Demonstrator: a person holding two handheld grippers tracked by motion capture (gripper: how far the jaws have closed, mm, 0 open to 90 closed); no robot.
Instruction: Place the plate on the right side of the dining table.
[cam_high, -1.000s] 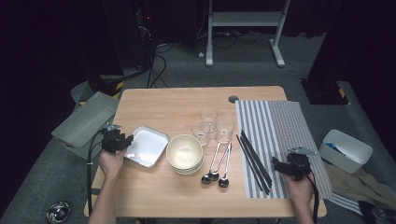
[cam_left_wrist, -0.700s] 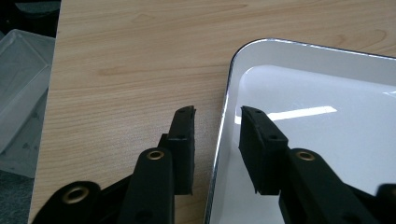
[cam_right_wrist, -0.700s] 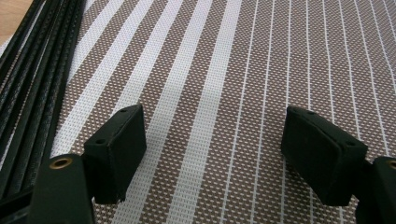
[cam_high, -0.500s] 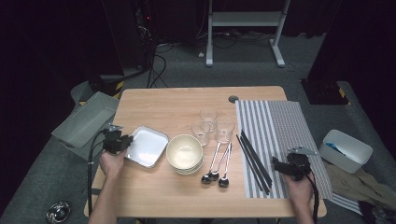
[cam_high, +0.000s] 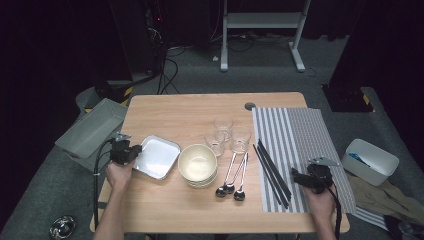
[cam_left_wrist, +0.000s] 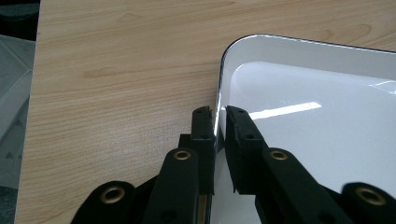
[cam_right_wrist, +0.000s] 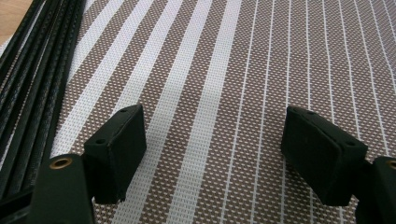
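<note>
While the left gripper (cam_left_wrist: 218, 122), jaws just closing, pinches the rim of the white square dish (cam_left_wrist: 308, 116) at the table's (cam_high: 190, 110) left edge, a thin bite risks slipping; right gripper (cam_right_wrist: 212, 154) gapes empty over the striped mat (cam_right_wrist: 261, 56).

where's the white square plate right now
In the high view the white square plate lies at the table's left, beside the stacked bowls, with the left gripper closed on its rim.

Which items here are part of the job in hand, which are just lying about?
In play: left tongs, jaws just closing on the white tray rim.
Idle: bowls, glasses, spoons, chopsticks, striped mat, right tongs open over it.
</note>
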